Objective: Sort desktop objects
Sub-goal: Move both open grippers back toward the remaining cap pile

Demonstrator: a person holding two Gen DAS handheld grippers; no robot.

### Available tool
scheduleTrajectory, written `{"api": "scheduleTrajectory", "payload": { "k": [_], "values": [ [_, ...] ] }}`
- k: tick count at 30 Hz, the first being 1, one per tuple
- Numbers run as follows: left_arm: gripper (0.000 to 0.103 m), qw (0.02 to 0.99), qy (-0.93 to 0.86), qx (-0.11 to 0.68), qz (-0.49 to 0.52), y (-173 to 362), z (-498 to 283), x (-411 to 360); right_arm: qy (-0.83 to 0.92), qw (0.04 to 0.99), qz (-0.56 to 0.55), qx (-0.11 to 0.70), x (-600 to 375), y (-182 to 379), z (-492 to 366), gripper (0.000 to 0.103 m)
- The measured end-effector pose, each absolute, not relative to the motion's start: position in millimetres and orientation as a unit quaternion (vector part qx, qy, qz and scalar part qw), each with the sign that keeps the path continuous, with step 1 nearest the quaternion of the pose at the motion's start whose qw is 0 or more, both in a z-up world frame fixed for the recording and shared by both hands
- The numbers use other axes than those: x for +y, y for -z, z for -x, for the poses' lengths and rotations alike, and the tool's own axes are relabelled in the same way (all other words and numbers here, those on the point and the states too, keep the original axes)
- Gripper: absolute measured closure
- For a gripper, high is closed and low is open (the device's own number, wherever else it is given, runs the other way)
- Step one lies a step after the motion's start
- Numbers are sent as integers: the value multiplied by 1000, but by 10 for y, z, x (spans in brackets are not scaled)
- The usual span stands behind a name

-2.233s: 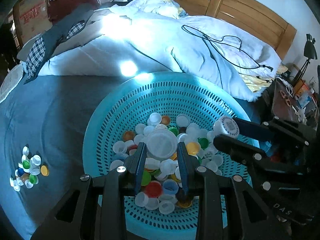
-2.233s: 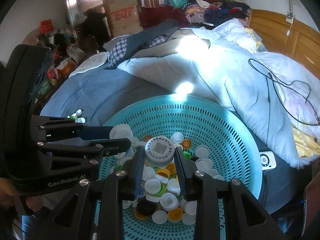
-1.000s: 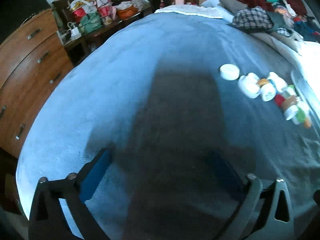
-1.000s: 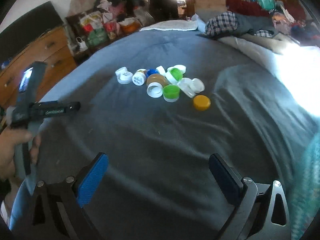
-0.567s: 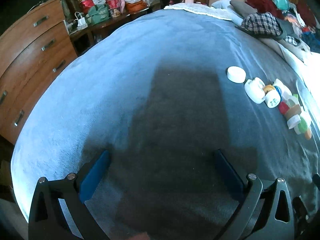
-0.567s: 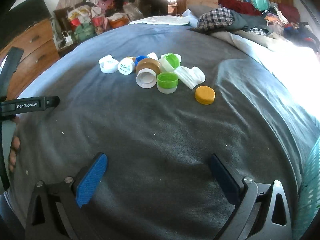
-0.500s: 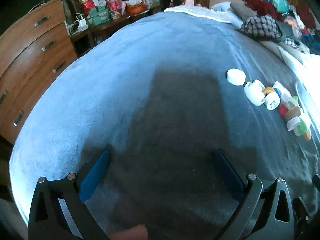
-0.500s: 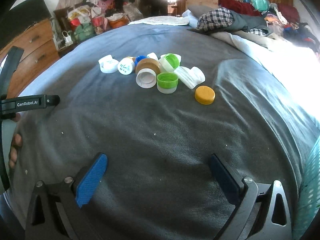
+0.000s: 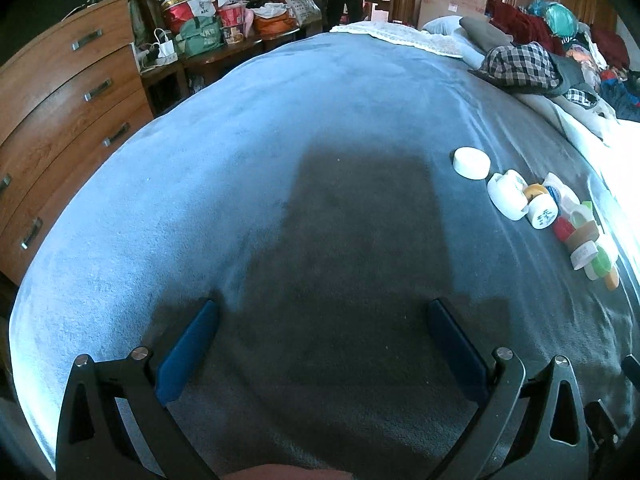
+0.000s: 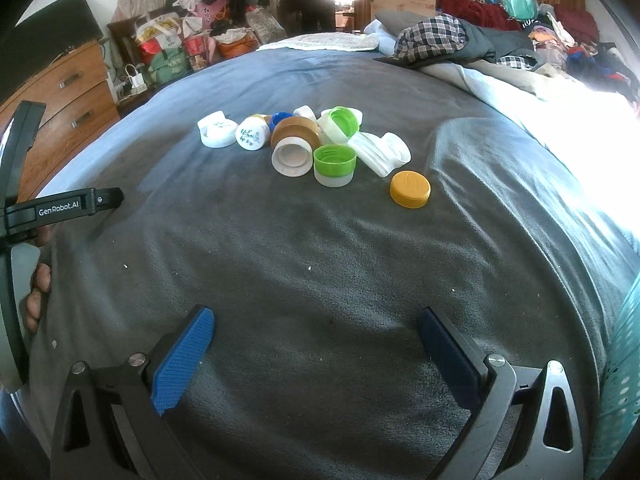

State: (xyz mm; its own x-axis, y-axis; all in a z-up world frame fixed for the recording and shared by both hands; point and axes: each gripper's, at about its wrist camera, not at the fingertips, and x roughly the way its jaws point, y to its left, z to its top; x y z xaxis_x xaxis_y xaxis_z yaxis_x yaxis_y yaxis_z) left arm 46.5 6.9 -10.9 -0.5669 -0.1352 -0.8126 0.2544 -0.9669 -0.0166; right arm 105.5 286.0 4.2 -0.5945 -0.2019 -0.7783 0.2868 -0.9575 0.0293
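Note:
A cluster of bottle caps [image 10: 308, 140], white, green, brown, blue and one orange cap [image 10: 410, 189], lies on the grey-blue blanket [image 10: 320, 264] ahead of my right gripper [image 10: 316, 328], which is open and holds nothing. In the left wrist view the same caps [image 9: 540, 208] run in a line at the right, led by a white cap [image 9: 472, 163]. My left gripper [image 9: 320, 320] is open over bare blanket [image 9: 280, 184], well left of the caps. The left gripper's body [image 10: 60, 208] and a hand [image 10: 38, 296] show at the right wrist view's left edge.
The teal basket's rim [image 10: 624, 380] shows at the lower right. A wooden dresser [image 9: 52, 120] stands left of the bed. Bags and clutter [image 9: 224, 20] lie beyond the bed's end. Piled clothes and a plaid garment [image 10: 432, 40] lie at the far right.
Both grippers left the teal basket, where each was shut on a cap, swung left over the blanket and now stand open with nothing in them. Over the last half second they barely moved.

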Motion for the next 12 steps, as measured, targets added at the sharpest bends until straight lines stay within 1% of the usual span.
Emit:
{"api": "scheduleTrajectory", "payload": {
  "k": [12],
  "values": [
    [1, 109, 885, 68, -447, 115, -455, 62, 892, 137, -429, 49, 2857, -42, -1055, 0]
  ]
}}
